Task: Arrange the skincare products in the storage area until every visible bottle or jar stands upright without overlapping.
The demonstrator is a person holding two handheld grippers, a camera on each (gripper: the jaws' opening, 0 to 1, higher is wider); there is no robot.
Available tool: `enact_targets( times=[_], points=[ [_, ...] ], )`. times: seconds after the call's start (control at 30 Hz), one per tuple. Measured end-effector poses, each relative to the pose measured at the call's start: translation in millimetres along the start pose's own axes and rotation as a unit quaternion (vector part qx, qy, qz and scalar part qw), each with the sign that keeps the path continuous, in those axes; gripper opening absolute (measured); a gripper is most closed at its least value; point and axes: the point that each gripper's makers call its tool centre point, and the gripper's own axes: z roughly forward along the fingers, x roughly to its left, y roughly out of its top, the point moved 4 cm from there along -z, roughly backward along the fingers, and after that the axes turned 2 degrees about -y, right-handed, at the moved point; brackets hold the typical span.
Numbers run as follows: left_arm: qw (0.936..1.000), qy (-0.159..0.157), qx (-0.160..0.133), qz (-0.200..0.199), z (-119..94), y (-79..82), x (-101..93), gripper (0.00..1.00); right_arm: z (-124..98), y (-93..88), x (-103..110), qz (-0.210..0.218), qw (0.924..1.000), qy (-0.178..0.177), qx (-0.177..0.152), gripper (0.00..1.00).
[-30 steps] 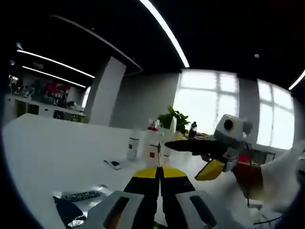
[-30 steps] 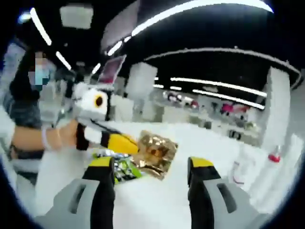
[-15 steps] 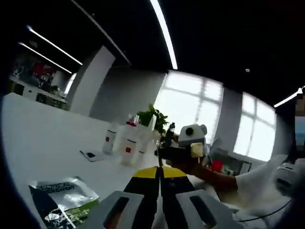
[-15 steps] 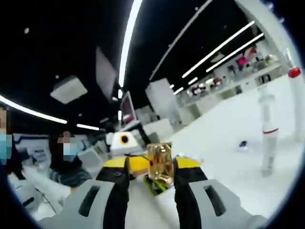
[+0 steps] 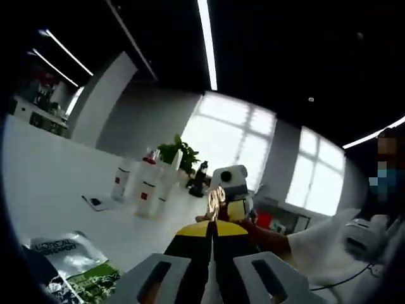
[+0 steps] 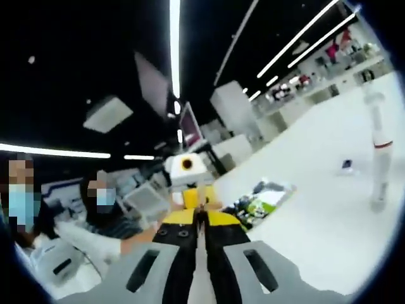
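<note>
Facing jaws-together left gripper (image 5: 212, 229) and right gripper (image 6: 200, 221): black-and-green "L'ORÉAL" foil sachet (image 5: 66, 256) flat near white table (image 5: 44, 171) edge.

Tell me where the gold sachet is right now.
In the left gripper view the gold sachet is lifted off the table, pinched in the right gripper just beyond the left gripper's own closed tips, right of the white bottles.

White bottles (image 5: 147, 190) with red labels; gold sachet (image 5: 216, 201); yellow-and-black left claw (image 5: 212, 232).
</note>
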Motion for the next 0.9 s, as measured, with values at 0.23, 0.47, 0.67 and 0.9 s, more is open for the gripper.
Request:
enact_targets(
  times=[0.23,0.47,0.67,0.9],
  points=[
    [0.9999,0.004,-0.011,-0.006,2,0.1,4.0,0.04,-1,-4.3,1,0.015,0.9998,-0.010,-0.004,0.00],
    [0.9998,-0.006,-0.003,-0.019,4,-3.4,5.8,0.04,-6,7.5,-8,0.020,0.9995,-0.010,-0.022,0.00],
    [0.9997,-0.014,0.003,-0.022,4,-5.8,2.5,0.03,-6,8.4,-9,0.020,0.9995,-0.012,-0.023,0.00],
    [0.9993,-0.012,0.012,-0.033,4,-7.9,1.1,0.01,-5,8.1,-11,0.020,0.9995,-0.010,-0.020,0.00]
  ],
)
